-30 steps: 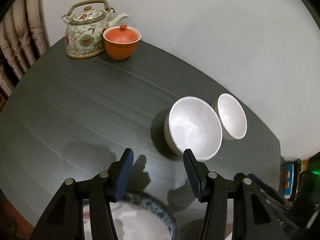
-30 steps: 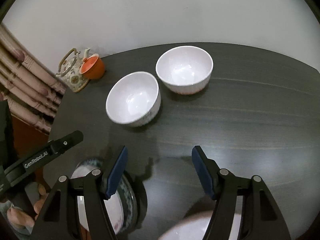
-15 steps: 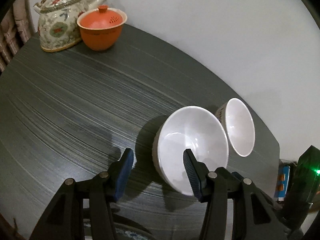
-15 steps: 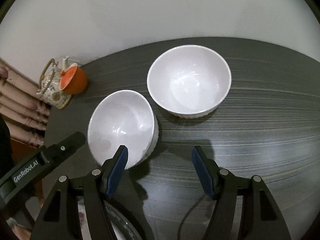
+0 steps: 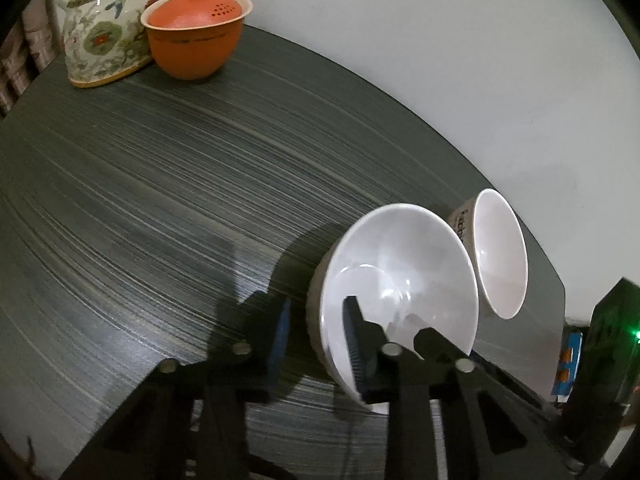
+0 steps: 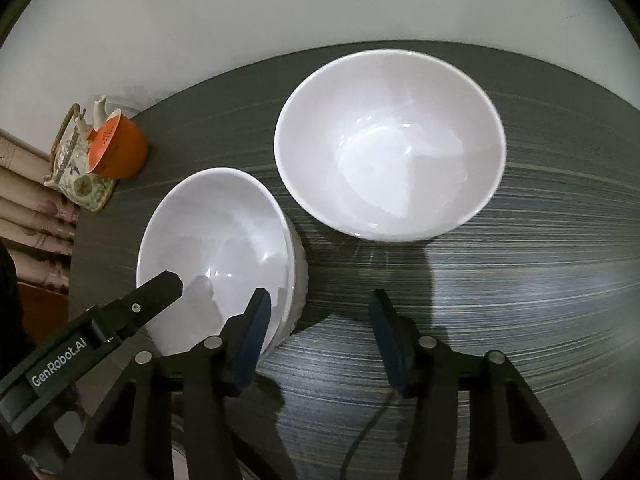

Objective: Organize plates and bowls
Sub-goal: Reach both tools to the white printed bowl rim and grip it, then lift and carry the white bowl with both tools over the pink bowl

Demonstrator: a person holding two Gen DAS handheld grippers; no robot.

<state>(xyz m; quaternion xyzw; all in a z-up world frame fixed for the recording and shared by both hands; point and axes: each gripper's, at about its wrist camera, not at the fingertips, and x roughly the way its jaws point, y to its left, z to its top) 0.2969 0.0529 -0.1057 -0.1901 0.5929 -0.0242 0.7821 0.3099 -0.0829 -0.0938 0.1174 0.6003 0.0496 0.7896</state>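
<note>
A: How far along is the tidying?

B: Early, I judge. Two white bowls stand separately on the dark worktop point(image 6: 520, 280), side by side and close together; nothing is stacked. The near bowl point(image 5: 400, 280) sits left, the far bowl point(image 6: 390, 144) right and further back. No plate shows in either view at this moment.

A: And the left gripper point(image 5: 316, 336)?

B: Its jaws have just been closing and now straddle the near bowl's near rim, one pad inside the bowl, one outside. They stand narrow, yet the outer pad appears to stand just off the wall, so I read it as not yet pinching.

A: The right gripper point(image 6: 320, 332)?

B: Its jaws have also been closing but remain spread, over bare worktop just right of the near bowl and in front of the far bowl. Nothing is between them.

A: Anything else around?

B: A floral teapot point(image 5: 104, 28) and an orange lidded cup point(image 5: 196, 36) stand at the far left corner, well apart from the bowls.

A: What remains?

B: Nearly all of it: gripping a bowl, nesting the two, then sorting any plates.
</note>
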